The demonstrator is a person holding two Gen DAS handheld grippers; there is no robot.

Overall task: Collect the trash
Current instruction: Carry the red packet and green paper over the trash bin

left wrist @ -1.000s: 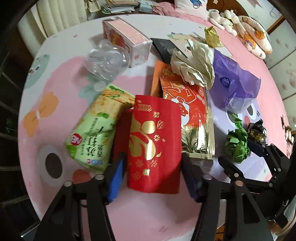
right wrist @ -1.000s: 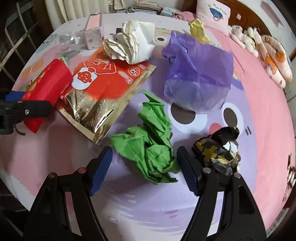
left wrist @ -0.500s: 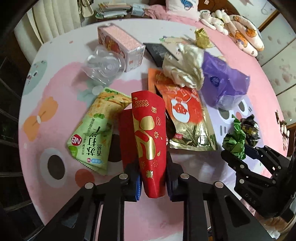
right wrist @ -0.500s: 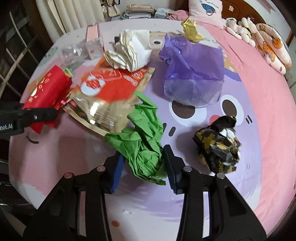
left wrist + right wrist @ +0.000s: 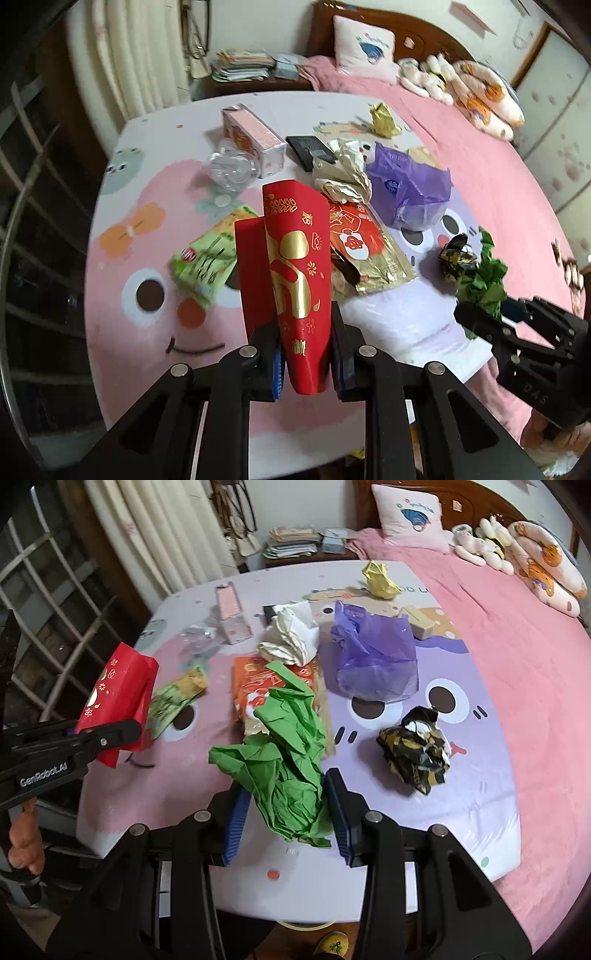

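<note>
My left gripper (image 5: 304,354) is shut on a red packet with gold print (image 5: 299,266), squeezed into a fold and lifted off the table; it also shows at the left of the right wrist view, red packet (image 5: 118,698). My right gripper (image 5: 288,812) is shut on a crumpled green paper wad (image 5: 284,753), held above the table; in the left wrist view the green wad (image 5: 482,280) sits at the right, in that gripper's black fingers (image 5: 480,321). Other litter lies on the cartoon-print table cover (image 5: 472,794).
On the table lie a black-and-gold crumpled wrapper (image 5: 417,749), purple plastic bag (image 5: 373,657), white crumpled paper (image 5: 291,635), orange foil pouch (image 5: 362,243), green snack bag (image 5: 207,262), pink box (image 5: 255,140), clear plastic cup (image 5: 232,170), yellow wad (image 5: 380,579). A pink bed (image 5: 517,620) adjoins on the right.
Both grippers closed, the left on the red packet and the right on the green wad, then rose from the table with them. The views now take in more of the room.
</note>
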